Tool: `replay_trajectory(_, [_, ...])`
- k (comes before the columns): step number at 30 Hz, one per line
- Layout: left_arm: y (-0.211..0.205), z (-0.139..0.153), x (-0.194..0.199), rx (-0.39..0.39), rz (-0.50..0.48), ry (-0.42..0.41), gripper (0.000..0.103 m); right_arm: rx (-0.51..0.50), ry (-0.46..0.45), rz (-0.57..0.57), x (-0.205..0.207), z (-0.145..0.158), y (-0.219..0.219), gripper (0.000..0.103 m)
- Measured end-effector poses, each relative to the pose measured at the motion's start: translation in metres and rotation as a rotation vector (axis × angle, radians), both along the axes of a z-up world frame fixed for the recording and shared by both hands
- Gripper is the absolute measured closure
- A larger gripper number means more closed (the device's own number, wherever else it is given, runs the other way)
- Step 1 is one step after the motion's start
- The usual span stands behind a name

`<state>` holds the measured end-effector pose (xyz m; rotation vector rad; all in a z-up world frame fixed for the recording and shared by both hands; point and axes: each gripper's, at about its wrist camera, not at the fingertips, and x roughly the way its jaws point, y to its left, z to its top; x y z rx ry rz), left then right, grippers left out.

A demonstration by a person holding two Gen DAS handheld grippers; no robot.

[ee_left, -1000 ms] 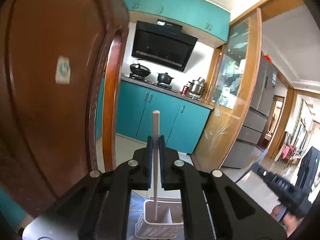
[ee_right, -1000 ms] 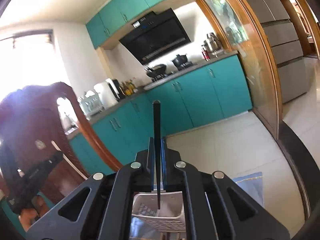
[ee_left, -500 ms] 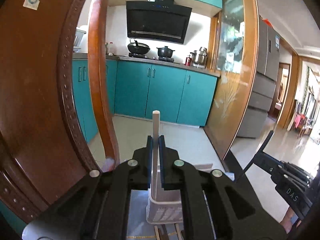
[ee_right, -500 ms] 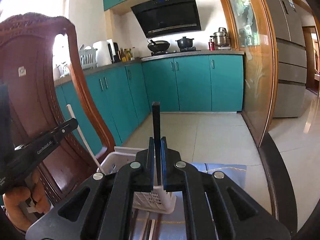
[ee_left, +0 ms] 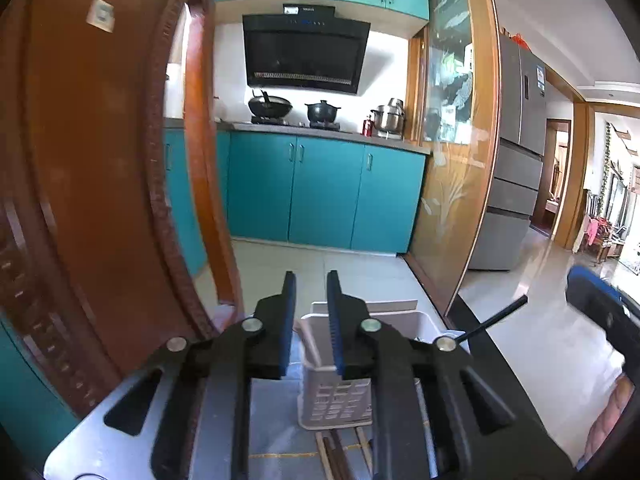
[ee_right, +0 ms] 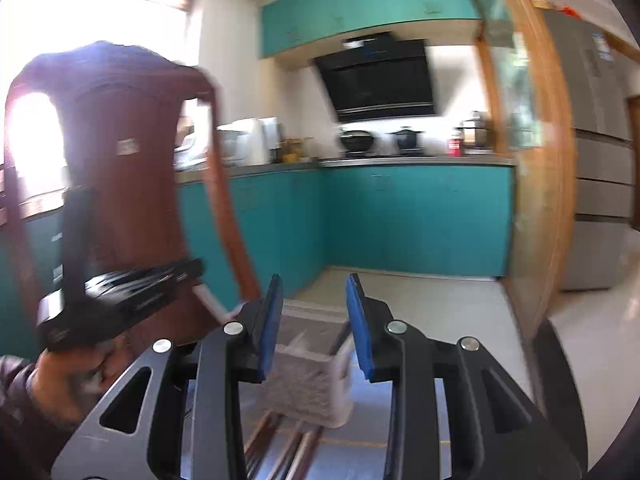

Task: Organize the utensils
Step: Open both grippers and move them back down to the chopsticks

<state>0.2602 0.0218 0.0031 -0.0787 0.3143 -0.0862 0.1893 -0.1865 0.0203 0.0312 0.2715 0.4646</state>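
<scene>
Both of your grippers are letting go now: a second ago the left one was pinching a white stick and the right one a black stick, and both were higher up. Now your left gripper (ee_left: 311,300) is sitting low in front of the white basket (ee_left: 424,322), its blue pads (ee_left: 289,320) are spreading apart, and nothing is sitting between them. The white stick (ee_left: 310,342) is leaning inside the basket, just behind the pads. The black stick (ee_left: 498,316) is also standing in the basket, leaning out over its right rim.

Your right gripper (ee_right: 314,304) is opening too, wider than the left one, and its blue pads (ee_right: 358,320) are holding nothing. Through the gap you are seeing the same white basket (ee_right: 308,376), blurry, with the sticks poking up inside it.

More chopsticks (ee_left: 334,454) are lying flat on the table (ee_left: 272,428) in front of the basket, brown ones and pale ones side by side. In the right view those chopsticks (ee_right: 280,446) are lying just under the basket's near wall.

Your hand (ee_right: 68,376) is holding the left gripper's black body at the left of the right view. A big brown wooden chair (ee_left: 100,200) is standing beside the table, very close on the left. Behind it, teal cabinets (ee_left: 324,192) are lining the kitchen wall.
</scene>
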Motion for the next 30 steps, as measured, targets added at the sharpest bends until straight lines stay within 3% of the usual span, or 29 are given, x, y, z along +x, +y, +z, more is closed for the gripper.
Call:
replay_trajectory(4, [0.009,-0.016,-0.014,0.020,0.017,0.022,0.086,-0.131,0.214,0.087,0.023,-0.047,0.026,0.071])
replay_trajectory(9, [0.013,-0.056,-0.006,0.053,0.040,0.186,0.086,-0.221,0.561,-0.030,0.084,-0.141,0.045,0.074])
replay_trajectory(14, [0.022,-0.084,0.006,-0.028,-0.005,0.345,0.086,-0.230,0.672,-0.116,0.115,-0.180,0.053,0.075])
replay_trajectory(19, [0.015,-0.104,0.014,0.011,-0.029,0.451,0.086,-0.256,0.689,-0.158,0.124,-0.191,0.060,0.075])
replay_trajectory(22, [0.011,-0.121,0.020,0.008,-0.066,0.540,0.080,-0.311,0.695,-0.144,0.126,-0.192,0.063,0.075])
replay_trajectory(24, [0.006,-0.132,0.024,0.011,-0.086,0.593,0.078,-0.329,0.699,-0.140,0.122,-0.194,0.063,0.080])
replay_trajectory(26, [-0.002,-0.141,0.027,0.032,-0.104,0.636,0.078,-0.334,0.715,-0.142,0.114,-0.197,0.059,0.092])
replay_trajectory(30, [-0.017,-0.160,0.026,0.088,-0.118,0.677,0.077,-0.320,0.737,-0.159,0.111,-0.198,0.045,0.093])
